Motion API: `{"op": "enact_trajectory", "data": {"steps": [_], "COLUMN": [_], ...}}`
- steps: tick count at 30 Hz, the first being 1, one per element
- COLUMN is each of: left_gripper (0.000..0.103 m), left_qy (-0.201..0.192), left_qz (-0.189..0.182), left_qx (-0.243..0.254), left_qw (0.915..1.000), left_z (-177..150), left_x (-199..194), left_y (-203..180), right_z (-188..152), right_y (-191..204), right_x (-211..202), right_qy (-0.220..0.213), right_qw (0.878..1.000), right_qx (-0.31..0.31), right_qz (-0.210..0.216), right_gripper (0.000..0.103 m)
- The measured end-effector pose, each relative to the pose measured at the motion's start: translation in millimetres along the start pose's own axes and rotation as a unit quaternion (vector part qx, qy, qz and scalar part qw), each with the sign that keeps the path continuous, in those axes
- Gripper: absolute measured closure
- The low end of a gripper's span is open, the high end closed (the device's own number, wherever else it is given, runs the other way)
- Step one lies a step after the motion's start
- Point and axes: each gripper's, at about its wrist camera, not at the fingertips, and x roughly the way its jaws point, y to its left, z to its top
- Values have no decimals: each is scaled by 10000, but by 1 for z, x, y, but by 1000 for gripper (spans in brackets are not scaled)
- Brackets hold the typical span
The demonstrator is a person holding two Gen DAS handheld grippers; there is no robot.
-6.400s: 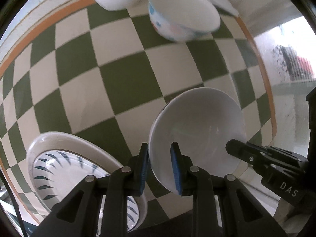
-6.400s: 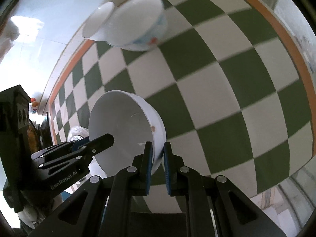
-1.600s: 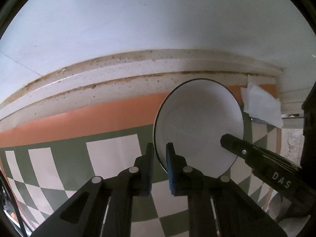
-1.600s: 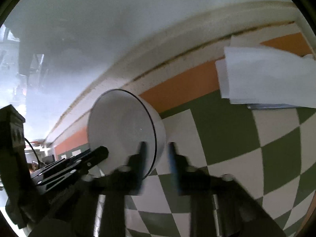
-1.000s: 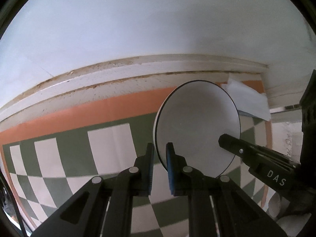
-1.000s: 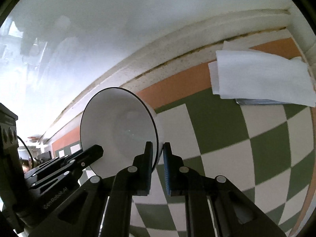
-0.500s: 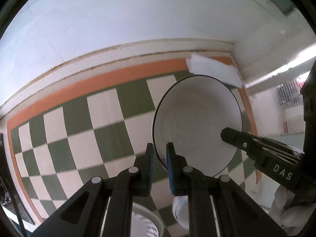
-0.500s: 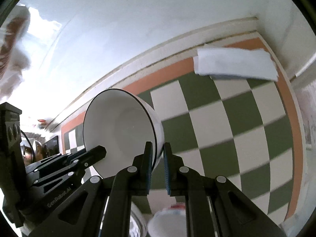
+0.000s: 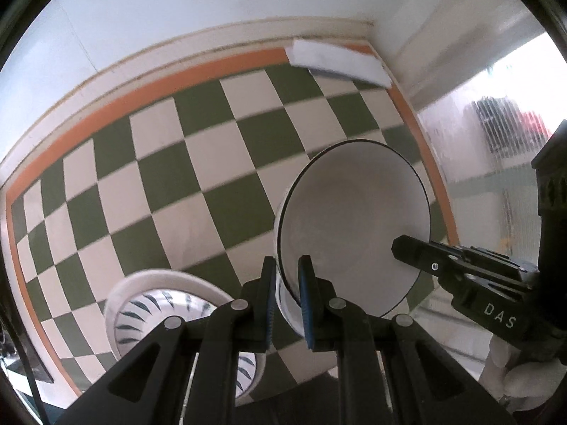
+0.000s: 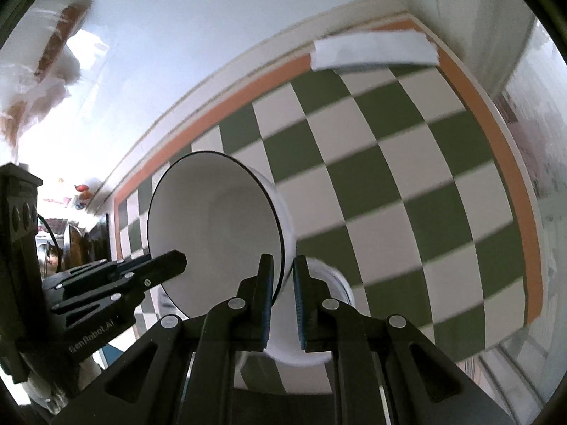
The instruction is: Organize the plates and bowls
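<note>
Bowl (image 9: 354, 230), white with a thin dark rim line, is being carried in the air above the checkered desk (image 9: 170, 177), tilted so its opening is facing the cameras. Left claw (image 9: 285, 294) is clamped on the rim at one side; right claw (image 10: 282, 294) is clamped on the rim at the opposite side, blue pads pressing inside and outside the wall. Each claw is showing in the other's view.

Below, a patterned plate (image 9: 141, 304) with dark leaf marks is sitting on the desk near the front edge. In the right wrist view a second white bowl (image 10: 329, 318) is lying directly under the held one, partly hidden by the claw. Folded white paper (image 9: 336, 60) is resting at the far corner by the wall.

Judgement: step in hand is lowering the bowl to nest it in the one beneath.
- Level the bowl first, both claws turning together so neither twists the rim.
- Centre it over the lower bowl before descending; the tilt is risking a rim-to-rim knock.
- Release both sides only once it is seated.

Writing: "DAS" on the right claw body (image 9: 496, 318) in the left wrist view; "GenRobot.AI" on the left claw body (image 10: 95, 333) in the right wrist view, slightly blurred.
</note>
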Motion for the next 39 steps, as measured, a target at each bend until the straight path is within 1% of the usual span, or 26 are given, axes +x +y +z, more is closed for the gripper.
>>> {"op": "enact_trajectory", "data": {"steps": [4, 8, 12, 18, 25, 30, 33, 39], "left_gripper": [92, 92, 92, 92, 92, 92, 92, 92], "left_qy": [198, 382, 354, 422, 471, 497, 581, 660], "left_qz": [28, 90, 178, 212, 341, 376, 345, 418], "left_qx": [43, 77, 117, 83, 204, 197, 121, 169], "left_qw": [9998, 9992, 9991, 9988, 9981, 9979, 9976, 9968], "left_z": [-14, -22, -24, -27, -31, -33, -35, -37], "left_x": [17, 35, 39, 40, 47, 50, 53, 63], "left_y": [-7, -12, -16, -19, -23, -23, -20, -19], "right_z": [-22, -31, -38, -41, -41, -41, -44, -46], "right_y": [-14, -25, -33, -36, -34, -37, -37, -37], "right_x": [7, 19, 26, 25, 25, 27, 30, 37], "right_qy": [132, 280, 337, 353, 372, 410, 461, 544], "right_qw": [9999, 9995, 9992, 9992, 9992, 9990, 9988, 9984], "right_qx": [59, 124, 181, 202, 112, 137, 149, 116], "right_qz": [-56, -103, -96, -67, -123, -115, -86, -114], "right_gripper": [90, 90, 90, 90, 90, 90, 90, 90]}}
